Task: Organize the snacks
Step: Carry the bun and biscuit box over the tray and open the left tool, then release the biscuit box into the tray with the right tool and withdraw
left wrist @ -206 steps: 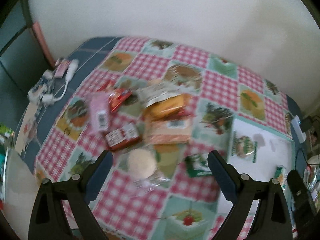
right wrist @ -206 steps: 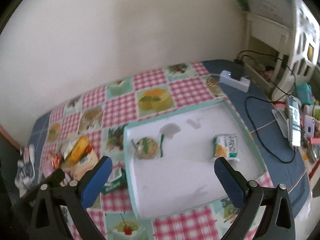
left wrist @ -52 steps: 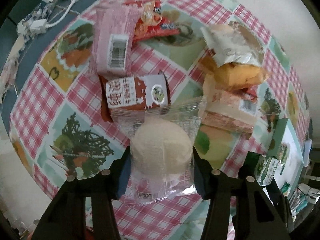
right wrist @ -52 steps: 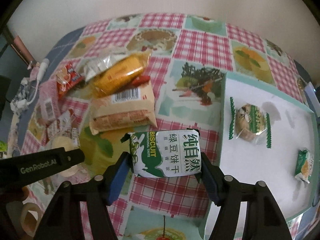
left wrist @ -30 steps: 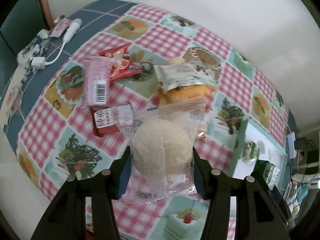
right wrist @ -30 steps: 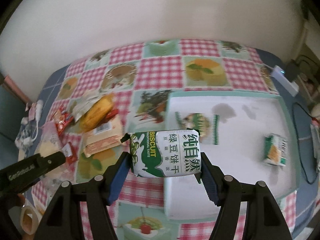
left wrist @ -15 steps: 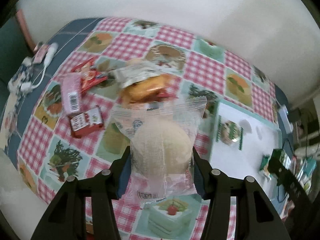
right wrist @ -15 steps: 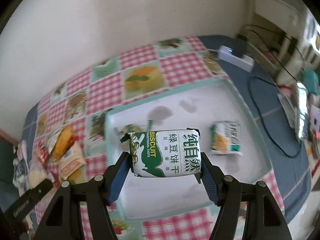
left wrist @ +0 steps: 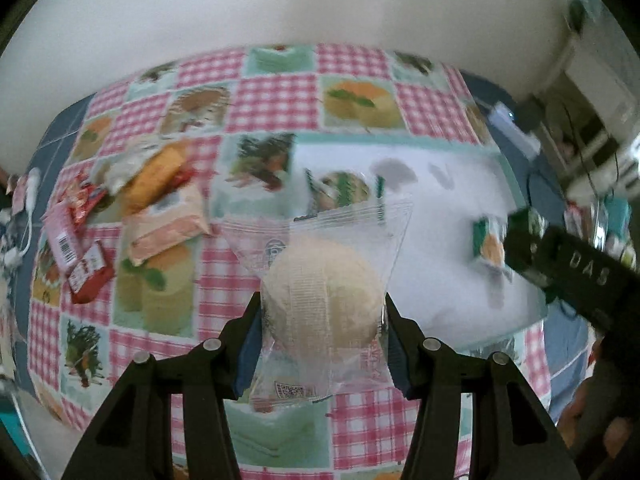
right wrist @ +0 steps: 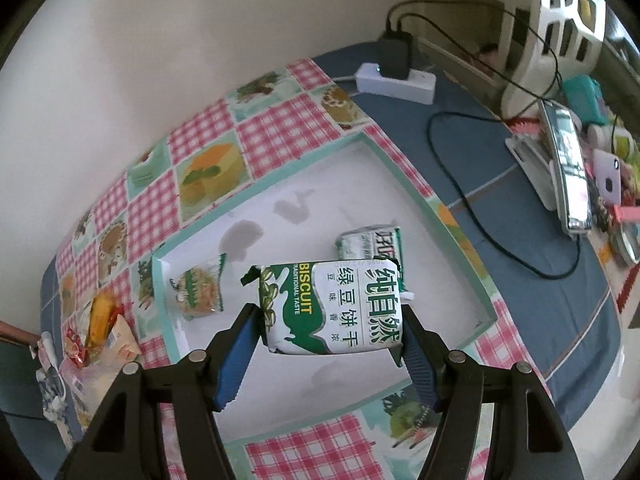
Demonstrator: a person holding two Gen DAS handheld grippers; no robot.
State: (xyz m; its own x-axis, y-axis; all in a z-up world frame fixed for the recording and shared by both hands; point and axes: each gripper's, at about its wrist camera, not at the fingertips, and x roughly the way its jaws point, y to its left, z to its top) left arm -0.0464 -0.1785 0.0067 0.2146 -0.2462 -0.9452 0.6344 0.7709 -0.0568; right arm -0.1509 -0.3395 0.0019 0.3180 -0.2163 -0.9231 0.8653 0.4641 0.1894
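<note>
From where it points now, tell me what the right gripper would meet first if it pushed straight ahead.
Probably the white floor of the tray. The right gripper, its fingers shut on the green biscuit pack, aims into the tray, near the small green packet; depth is unclear.

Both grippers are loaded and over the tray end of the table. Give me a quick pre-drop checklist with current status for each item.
1. Left gripper holds the clear-wrapped bun: ok, pinched between both fingers.
2. Right gripper holds the green biscuit pack: ok, held crosswise.
3. White tray has bare floor for two more: ok, only the round green-wrapped cookie and the small green packet lie in it.
4. Biscuit pack is above the tray: ok.
5. Bun is above the tray: cannot tell, it seems near the tray's near-left edge.
6. Grippers clear of each other: ok, apart in the left wrist view.
</note>
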